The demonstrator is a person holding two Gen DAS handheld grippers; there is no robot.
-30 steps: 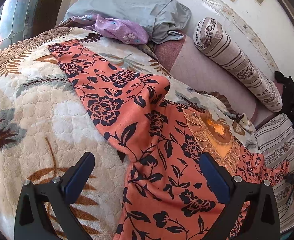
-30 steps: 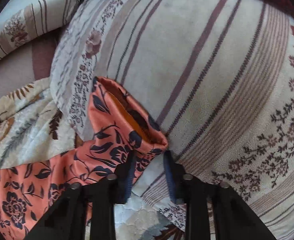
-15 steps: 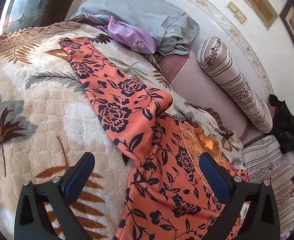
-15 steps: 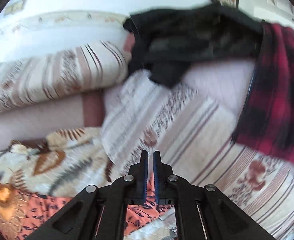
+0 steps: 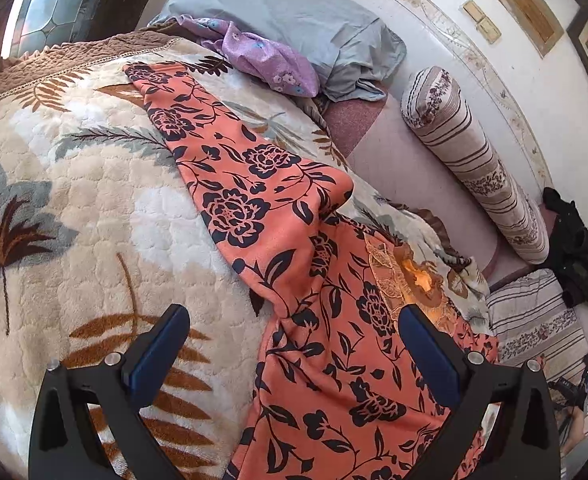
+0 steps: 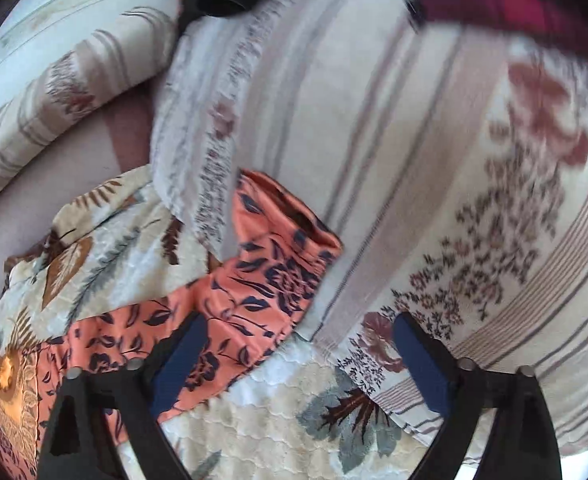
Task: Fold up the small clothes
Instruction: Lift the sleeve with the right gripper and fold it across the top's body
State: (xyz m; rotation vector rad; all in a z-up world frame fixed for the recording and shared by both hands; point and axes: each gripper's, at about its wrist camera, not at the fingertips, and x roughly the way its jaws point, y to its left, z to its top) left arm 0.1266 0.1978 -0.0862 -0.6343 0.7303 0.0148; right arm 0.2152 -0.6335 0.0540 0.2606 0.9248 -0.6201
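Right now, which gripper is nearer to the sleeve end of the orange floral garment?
Right. The right gripper hovers open just beside the sleeve end; the left gripper is over the garment's middle, farther away.

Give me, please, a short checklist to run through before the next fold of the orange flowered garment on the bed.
1. Left gripper open and empty: ok, its jaws stand wide over the orange garment without pinching it.
2. Right gripper open: ok, its jaws have just been opening and nothing is between the pads.
3. Sleeve free to grasp: ok, its cuff lies exposed against the striped pillow.
4. Garment flat: not ok, one part is folded over across the middle and wrinkled.
5. Room on the blanket to fold: ok on the left.
6. Far hem of the garment: cannot tell, the lower edge is out of frame.
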